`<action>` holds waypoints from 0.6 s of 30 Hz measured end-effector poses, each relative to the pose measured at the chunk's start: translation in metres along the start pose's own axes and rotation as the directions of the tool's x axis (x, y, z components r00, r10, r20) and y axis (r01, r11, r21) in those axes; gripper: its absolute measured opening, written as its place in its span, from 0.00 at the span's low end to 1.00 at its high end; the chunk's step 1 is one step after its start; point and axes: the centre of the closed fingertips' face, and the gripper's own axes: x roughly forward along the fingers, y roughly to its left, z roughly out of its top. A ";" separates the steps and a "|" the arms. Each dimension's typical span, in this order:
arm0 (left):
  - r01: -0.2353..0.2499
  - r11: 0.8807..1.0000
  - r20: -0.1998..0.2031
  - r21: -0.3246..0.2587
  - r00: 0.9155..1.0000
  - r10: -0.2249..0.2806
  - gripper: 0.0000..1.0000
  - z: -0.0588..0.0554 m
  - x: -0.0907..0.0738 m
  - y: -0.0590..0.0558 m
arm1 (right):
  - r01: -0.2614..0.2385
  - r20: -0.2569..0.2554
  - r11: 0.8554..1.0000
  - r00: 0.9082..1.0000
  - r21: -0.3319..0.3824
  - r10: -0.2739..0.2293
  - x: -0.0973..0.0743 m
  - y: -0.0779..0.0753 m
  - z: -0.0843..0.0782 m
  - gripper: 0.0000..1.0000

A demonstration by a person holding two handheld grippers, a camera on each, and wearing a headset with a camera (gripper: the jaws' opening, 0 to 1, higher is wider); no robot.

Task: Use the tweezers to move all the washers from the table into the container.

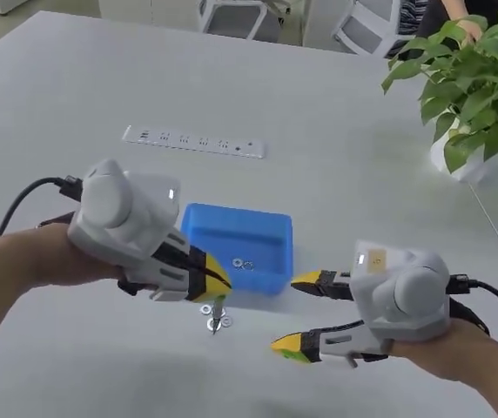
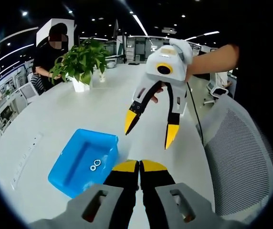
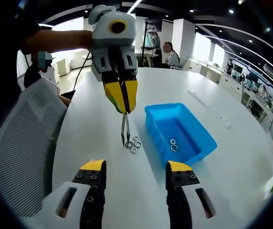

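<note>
A blue container (image 1: 236, 214) stands mid-table with two washers (image 1: 243, 264) inside. Its near edge faces three loose washers (image 1: 214, 321) on the table. My left gripper (image 1: 218, 280) is shut on slim metal tweezers (image 1: 217, 312), whose tips point down and touch those washers. In the right gripper view the left gripper (image 3: 123, 102) holds the tweezers (image 3: 125, 129) over the washers (image 3: 133, 144), beside the container (image 3: 194, 143). My right gripper (image 1: 294, 313) hovers open to the right of the washers, holding nothing. The left gripper view looks past the shut left gripper (image 2: 139, 165) to the open right gripper (image 2: 150, 132).
A white power strip (image 1: 195, 142) lies beyond the container. A potted plant (image 1: 475, 78) stands at the table's far right. A grey mesh chair (image 3: 22, 157) sits off the near table edge. A person (image 2: 50, 52) is at the far side.
</note>
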 end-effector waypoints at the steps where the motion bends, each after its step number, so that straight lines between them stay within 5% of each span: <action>1: 0.001 1.000 -0.001 0.002 1.000 -0.001 0.05 0.000 0.000 0.000 | -0.004 0.002 1.000 1.000 -0.001 0.004 0.002 0.000 0.001 0.49; 18: 0.042 0.999 -0.030 0.029 0.999 -0.041 0.05 0.000 0.000 -0.002 | -0.160 -0.029 0.977 0.987 -0.137 0.158 0.039 0.014 0.013 0.30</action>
